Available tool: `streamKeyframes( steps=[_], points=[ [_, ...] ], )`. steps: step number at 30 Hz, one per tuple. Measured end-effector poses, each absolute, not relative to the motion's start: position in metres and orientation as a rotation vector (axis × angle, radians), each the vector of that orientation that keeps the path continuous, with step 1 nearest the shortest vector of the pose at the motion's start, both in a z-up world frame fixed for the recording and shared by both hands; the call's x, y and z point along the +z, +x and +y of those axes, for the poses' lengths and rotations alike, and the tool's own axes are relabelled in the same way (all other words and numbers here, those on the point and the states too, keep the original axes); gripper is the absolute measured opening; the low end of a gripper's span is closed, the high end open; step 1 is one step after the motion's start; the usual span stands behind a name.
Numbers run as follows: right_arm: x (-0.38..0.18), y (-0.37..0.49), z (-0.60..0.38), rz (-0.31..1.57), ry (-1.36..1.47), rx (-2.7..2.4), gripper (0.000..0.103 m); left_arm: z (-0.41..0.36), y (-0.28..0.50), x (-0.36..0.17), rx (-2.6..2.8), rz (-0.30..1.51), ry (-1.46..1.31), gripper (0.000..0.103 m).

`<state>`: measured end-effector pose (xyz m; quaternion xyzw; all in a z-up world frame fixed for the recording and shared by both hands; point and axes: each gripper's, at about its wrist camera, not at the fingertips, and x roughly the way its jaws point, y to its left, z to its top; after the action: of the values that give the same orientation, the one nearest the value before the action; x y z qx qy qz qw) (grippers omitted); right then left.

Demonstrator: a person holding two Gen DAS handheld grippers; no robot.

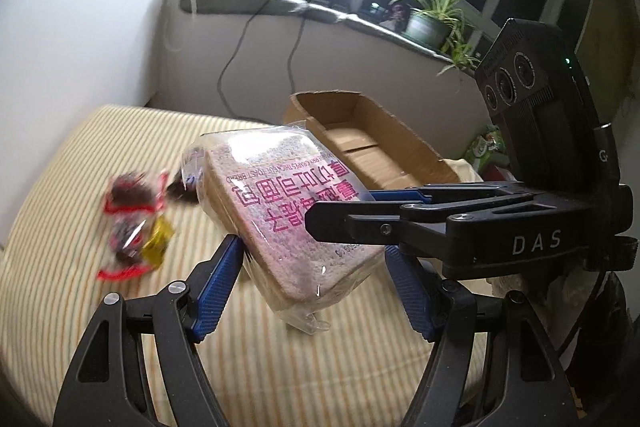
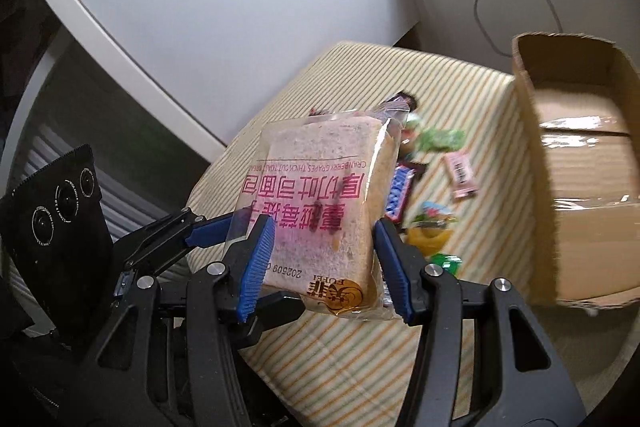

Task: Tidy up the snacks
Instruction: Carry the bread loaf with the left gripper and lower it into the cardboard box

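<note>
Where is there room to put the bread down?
The cardboard box looks empty inside. The striped cushion is bare near its wall-side edge and just under the bread. It is crowded around the candy pile beside the box.

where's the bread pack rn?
Off the bed, the bread pack sits between both grippers' blue pads: right gripper, left gripper, with the open cardboard box to its right.

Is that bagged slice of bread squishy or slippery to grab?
Probably both. The bread packet is thick soft toast in loose clear film, so it likely compresses if squeezed. The glossy film juts past the slice and may slide in the pads. It looks light: the right gripper and left gripper carry it lifted and tilted.
</note>
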<state>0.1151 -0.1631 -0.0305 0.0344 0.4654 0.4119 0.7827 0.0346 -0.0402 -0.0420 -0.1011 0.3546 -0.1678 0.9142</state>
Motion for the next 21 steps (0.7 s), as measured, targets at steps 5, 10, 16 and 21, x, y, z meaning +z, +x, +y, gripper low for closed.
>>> streamKeyframes(
  steps=[5,10,16,21],
  points=[
    [-0.019,0.124,-0.191,0.972,0.098,0.849,0.055,-0.064,0.052,-0.032,-0.381,0.713,-0.171,0.072],
    [-0.010,0.140,-0.222,0.945,0.115,0.804,0.055,-0.094,0.076,-0.025,-0.429,0.706,-0.144,0.072],
    [-0.008,0.166,-0.262,0.935,0.148,0.743,0.055,-0.129,0.105,-0.024,-0.476,0.714,-0.128,0.072],
    [-0.011,0.186,-0.294,0.936,0.175,0.697,0.055,-0.160,0.125,-0.027,-0.504,0.726,-0.093,0.072]
  ],
)
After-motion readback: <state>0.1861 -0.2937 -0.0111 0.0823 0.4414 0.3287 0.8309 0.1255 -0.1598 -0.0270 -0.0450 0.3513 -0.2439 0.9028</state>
